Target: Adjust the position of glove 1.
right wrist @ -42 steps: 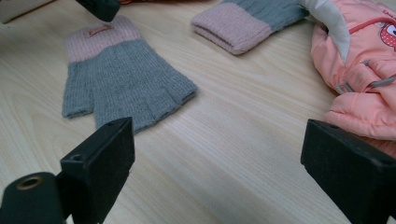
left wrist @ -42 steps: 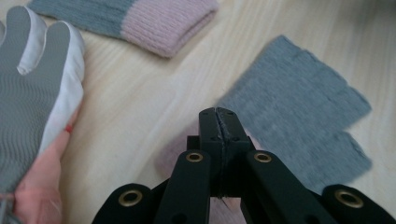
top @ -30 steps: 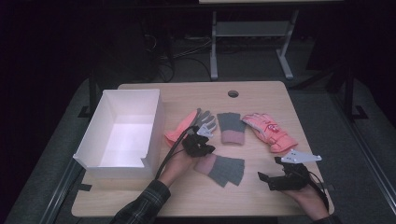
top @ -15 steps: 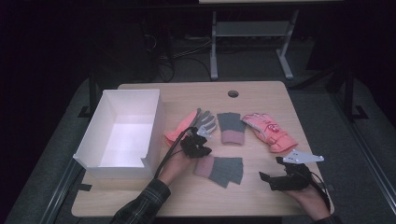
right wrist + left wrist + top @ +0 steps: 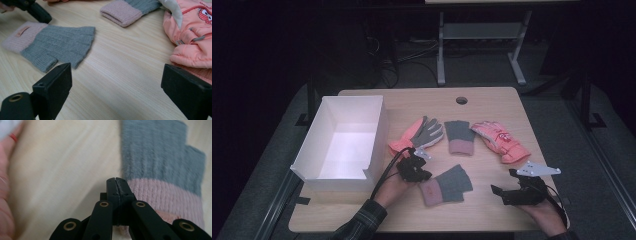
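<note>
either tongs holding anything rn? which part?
Left tongs are shut on the grey fingerless glove, pinching the edge of its pink cuff. Right tongs are open over bare table, holding nothing.

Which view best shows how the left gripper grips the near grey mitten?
The left gripper view: the left gripper fingers are shut on the near grey mitten at its pink cuff edge. The high view shows gripper and mitten small; the right gripper view shows the whole mitten, grip unclear.
</note>
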`<state>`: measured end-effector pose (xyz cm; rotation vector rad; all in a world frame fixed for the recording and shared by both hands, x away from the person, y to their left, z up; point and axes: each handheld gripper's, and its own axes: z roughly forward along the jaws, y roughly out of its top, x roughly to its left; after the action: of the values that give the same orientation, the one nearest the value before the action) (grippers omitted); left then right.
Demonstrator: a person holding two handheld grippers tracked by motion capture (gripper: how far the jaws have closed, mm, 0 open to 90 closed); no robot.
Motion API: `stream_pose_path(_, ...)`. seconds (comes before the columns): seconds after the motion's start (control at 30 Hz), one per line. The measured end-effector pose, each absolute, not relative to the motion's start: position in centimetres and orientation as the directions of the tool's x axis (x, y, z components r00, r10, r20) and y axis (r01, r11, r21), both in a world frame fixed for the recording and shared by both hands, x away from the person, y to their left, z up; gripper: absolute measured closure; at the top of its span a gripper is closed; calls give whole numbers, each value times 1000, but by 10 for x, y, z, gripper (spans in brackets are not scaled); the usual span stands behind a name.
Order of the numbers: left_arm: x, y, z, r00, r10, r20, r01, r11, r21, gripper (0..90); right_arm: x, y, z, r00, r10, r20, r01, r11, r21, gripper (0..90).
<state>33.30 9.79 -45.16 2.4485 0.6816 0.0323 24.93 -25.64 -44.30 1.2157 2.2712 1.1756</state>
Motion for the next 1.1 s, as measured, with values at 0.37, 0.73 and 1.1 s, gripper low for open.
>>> stream_pose_path(0.37, 299, 107, -447, 884, 433, -174, 449, -686, 573, 897, 249, -256, -443, -594, 798, 101, 546, 308, 779, 96)
stream_pose_path(0.73, 295, 109, -443, 886, 433, -167, 439, -665, 604, 888, 249, -254, -444, -599, 795, 101, 548, 314, 776, 97)
stream_pose_path(1.1, 289, 105, -442, 892, 414, -184, 434, -664, 609, 895, 248, -248, -443, -613, 783, 107, 550, 326, 769, 98)
